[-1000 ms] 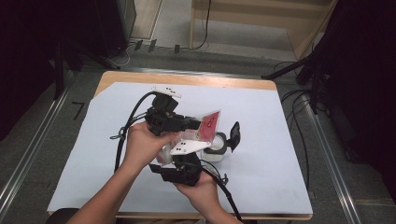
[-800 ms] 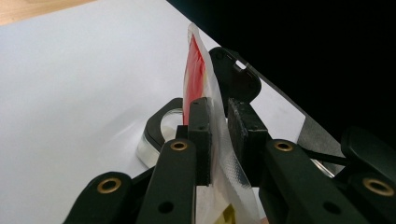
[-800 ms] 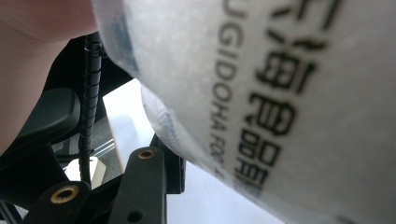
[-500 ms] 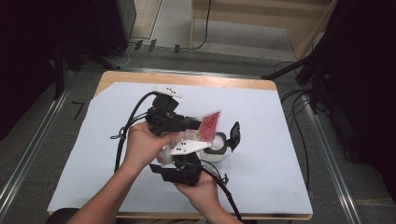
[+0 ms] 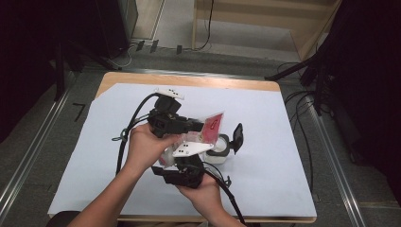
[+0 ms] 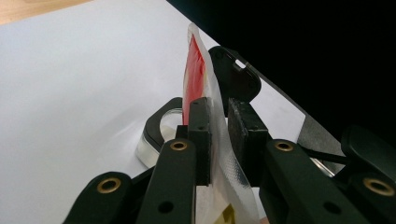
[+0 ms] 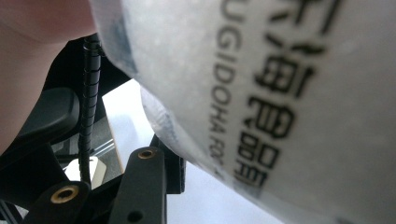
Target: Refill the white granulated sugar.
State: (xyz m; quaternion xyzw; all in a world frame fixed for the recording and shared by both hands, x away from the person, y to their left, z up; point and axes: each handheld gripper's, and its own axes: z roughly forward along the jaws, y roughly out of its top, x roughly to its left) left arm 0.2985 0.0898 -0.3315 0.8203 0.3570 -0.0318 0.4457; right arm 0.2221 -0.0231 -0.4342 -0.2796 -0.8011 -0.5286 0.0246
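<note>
We take the open glass jar (image 5: 218,150) as our landmark; it stands on the white sheet (image 5: 283,156) covering the surface (image 5: 189,79), with its black lid (image 5: 237,137) tipped up on edge at its far right side.

Just left of the jar and above it we hold a clear plastic pouch (image 5: 208,128) with a red upper part, tilted so its red end leans over the jar's mouth. Our left tool (image 5: 196,125) comes in from the left of the jar and its two black pads are clamped on the pouch: in the left gripper view the pouch (image 6: 205,121) rises edge-on between the pads (image 6: 200,135), pinched thin there, with the jar's rim (image 6: 154,140) beyond and below it on the sheet.

Our right tool (image 5: 187,158) sits on the near side of the jar, under the grey three-cornered plate (image 5: 191,149). In the right gripper view the pouch's printed, frosted lower part (image 7: 261,107) presses close to the camera (black lettering runs across it), and one black jaw rises beside it at the lower left. We cannot tell whether this tool's jaws press on the pouch, since the film hides the other jaw.

Both hands (image 5: 151,149) are bunched close together just left of and nearer than the jar.
</note>
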